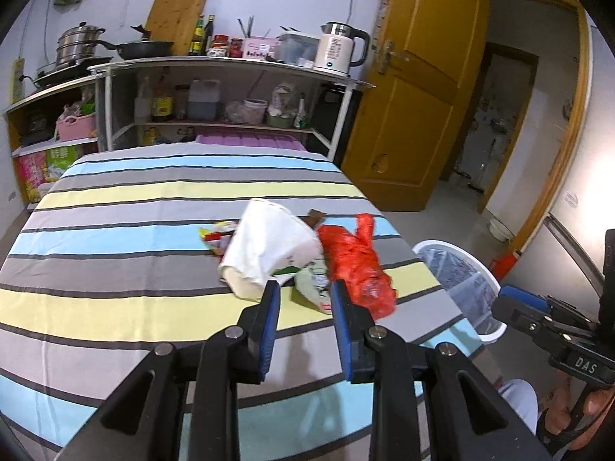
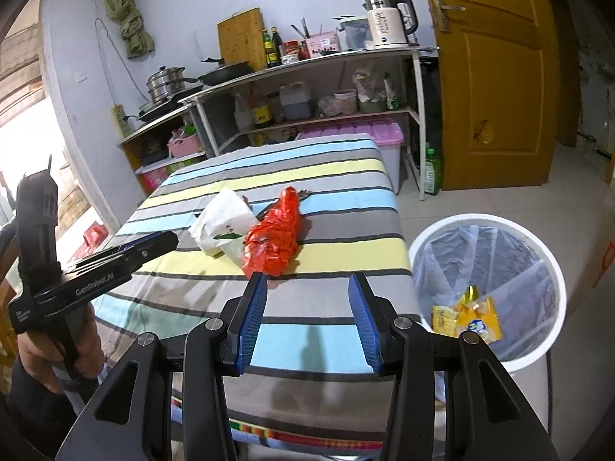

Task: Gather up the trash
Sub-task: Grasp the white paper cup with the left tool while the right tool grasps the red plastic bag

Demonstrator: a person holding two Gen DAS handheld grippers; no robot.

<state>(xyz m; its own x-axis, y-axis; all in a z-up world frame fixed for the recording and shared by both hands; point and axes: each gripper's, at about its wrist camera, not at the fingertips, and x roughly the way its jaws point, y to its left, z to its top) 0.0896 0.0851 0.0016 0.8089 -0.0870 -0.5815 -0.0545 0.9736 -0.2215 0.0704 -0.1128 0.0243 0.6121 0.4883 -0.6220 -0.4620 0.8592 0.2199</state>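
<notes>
**A:** From your left wrist, what's the layout?

**B:** My left gripper (image 1: 303,288) is spread with nothing between its pads, aimed down at the heap on the striped tablecloth (image 1: 115,230). The white plastic bag (image 1: 265,249) lies against the red plastic bag (image 1: 355,265), snack wrappers (image 1: 217,236) poking out behind. They sit near the table's right edge, I'd guess so the drop into the bin is short.

**A:** And from the right wrist?

**B:** My right gripper (image 2: 307,288) is also parted and empty, hovering over the near table edge. The white trash bin (image 2: 488,288) stands on the floor just beside the table, lined, with yellow wrappers (image 2: 467,319) already inside. The red bag looks likeliest for me.
</notes>
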